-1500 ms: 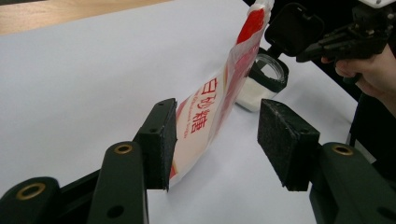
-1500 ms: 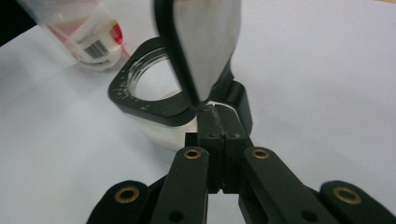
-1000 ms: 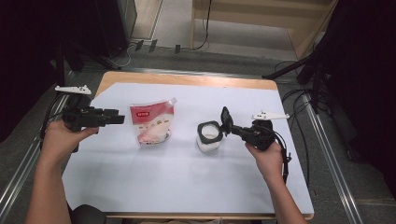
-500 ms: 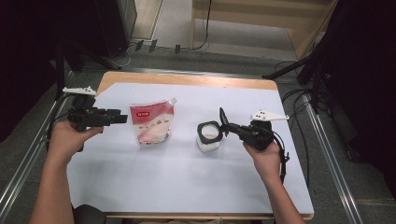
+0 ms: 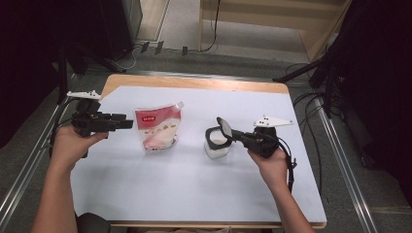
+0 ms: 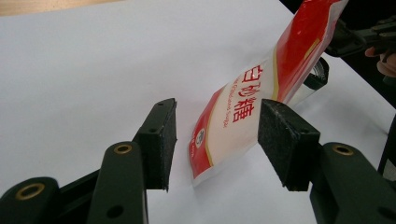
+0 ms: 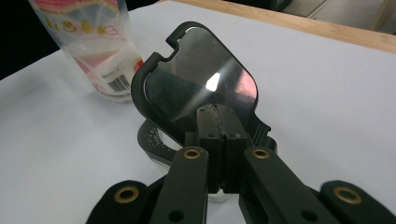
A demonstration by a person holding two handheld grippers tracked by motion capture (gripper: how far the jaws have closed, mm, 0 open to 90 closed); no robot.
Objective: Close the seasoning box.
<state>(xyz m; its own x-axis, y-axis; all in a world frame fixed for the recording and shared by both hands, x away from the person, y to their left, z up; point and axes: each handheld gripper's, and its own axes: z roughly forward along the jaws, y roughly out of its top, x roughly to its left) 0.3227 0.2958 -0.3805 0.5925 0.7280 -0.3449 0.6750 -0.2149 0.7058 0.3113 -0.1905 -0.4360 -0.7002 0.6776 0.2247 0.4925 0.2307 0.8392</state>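
The right hand-held gripper [image 5: 224, 130] is clamped on the jar's lid [image 7: 201, 91], lifted open. The left hand-held gripper [image 5: 127, 124], jaws apart, should next close on the sugar bag [image 5: 158, 128].

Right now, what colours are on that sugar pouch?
The sugar pouch is red and white with red lettering, clearest in the left gripper view.

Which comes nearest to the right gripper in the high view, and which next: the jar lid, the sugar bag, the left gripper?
1. The jar lid: pinched in the right gripper, tilted up over the jar.
2. The sugar bag: left of the jar, mid-table.
3. The left gripper: farthest, by the table's left edge, jaws open toward the bag.
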